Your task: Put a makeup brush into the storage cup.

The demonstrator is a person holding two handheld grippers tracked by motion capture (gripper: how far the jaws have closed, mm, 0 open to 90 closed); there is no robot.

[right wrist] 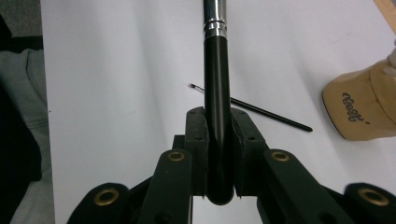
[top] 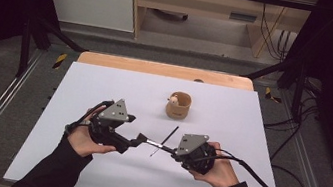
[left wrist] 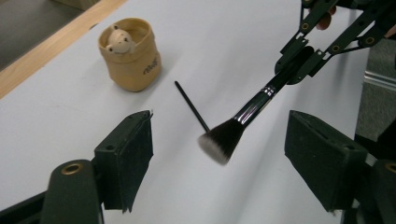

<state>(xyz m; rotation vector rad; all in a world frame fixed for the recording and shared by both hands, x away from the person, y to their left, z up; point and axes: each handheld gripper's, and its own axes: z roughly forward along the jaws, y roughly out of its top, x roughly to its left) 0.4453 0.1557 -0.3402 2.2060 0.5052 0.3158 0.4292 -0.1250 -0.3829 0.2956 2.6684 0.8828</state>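
A makeup brush (left wrist: 252, 107) with a black handle, a silver ferrule and dark, pale-tipped bristles is held level above the white table sheet (top: 104, 89). My right gripper (right wrist: 218, 135) is shut on the end of its handle (right wrist: 217, 93). My left gripper (left wrist: 224, 154) stands open, its pads (left wrist: 135, 149) wide apart on either side of the bristle head and not touching it. In the high view the two grippers face each other near the front of the table, left gripper (top: 139, 140) and right gripper (top: 176, 152), with the brush (top: 154, 143) between them.
A thin black liner brush (top: 164, 141) lies on the sheet under the held brush, also in the left gripper view (left wrist: 191, 105). A tan pouch (top: 178, 105) with a small bear figure in it stands upright behind it. A wooden table edge (top: 158, 68) runs at the back.
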